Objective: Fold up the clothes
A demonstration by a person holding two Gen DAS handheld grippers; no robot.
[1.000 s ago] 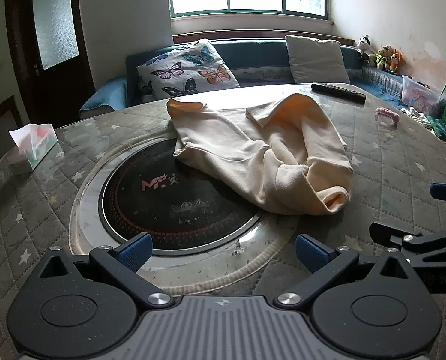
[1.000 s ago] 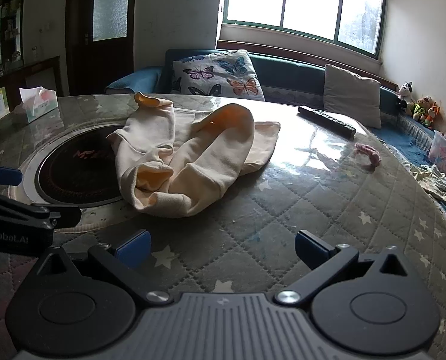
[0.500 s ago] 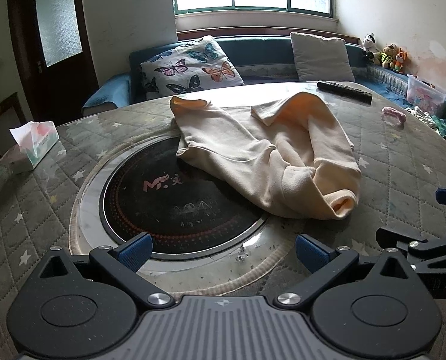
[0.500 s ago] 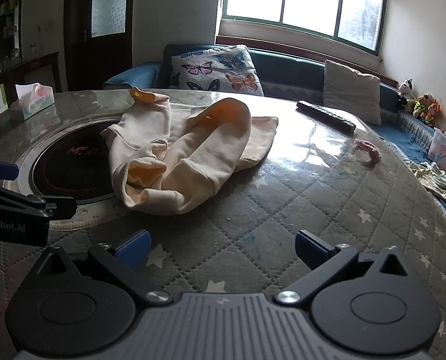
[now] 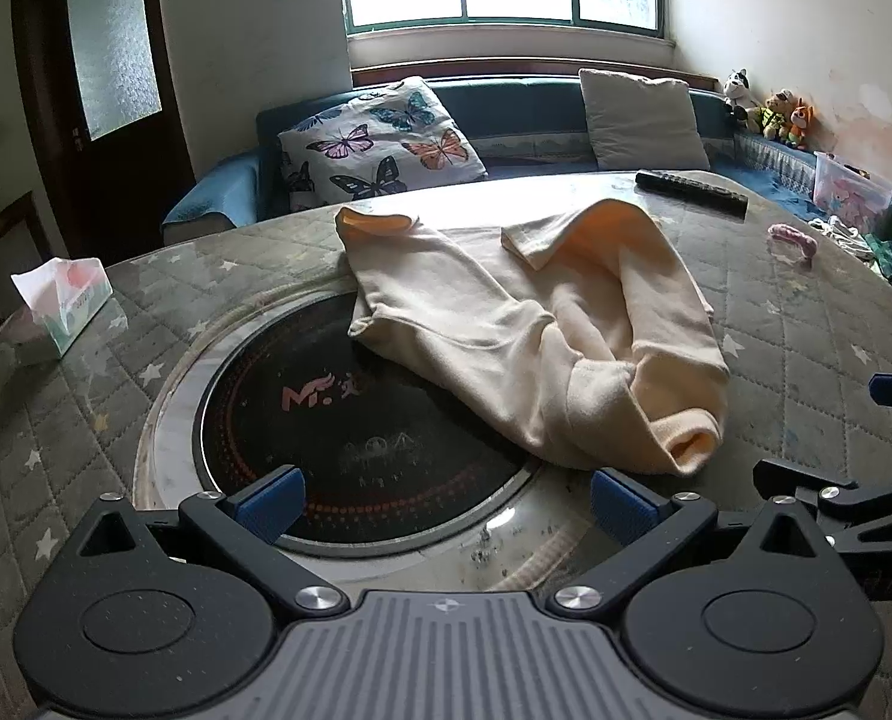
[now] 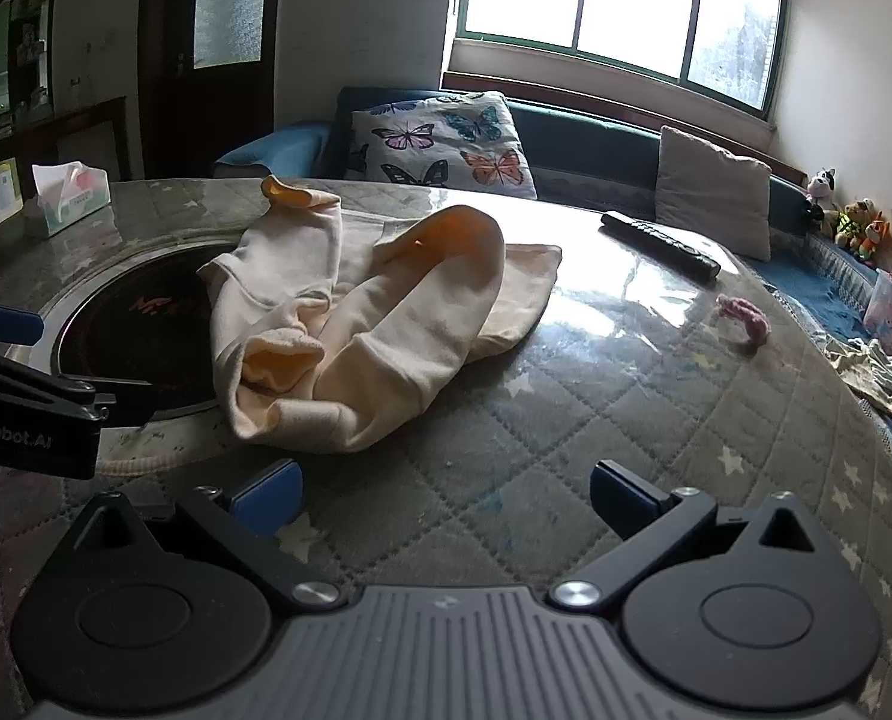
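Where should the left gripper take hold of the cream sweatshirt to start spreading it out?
Probably the near cuff of the sweatshirt. That sleeve end lies closest to the open left gripper, its opening lifted off the table and facing the gripper, so a finger could slide under it. Come in low from the near edge, heading slightly right.

left gripper [image 5: 443, 501] and right gripper [image 6: 443, 492]: jaws spread, empty.

The round quilted surface [image 5: 805, 360] carries a crumpled cream garment [image 5: 535, 330], tissue box [image 5: 62, 306], remote control [image 5: 691, 191] and pink hair tie [image 5: 792, 237].
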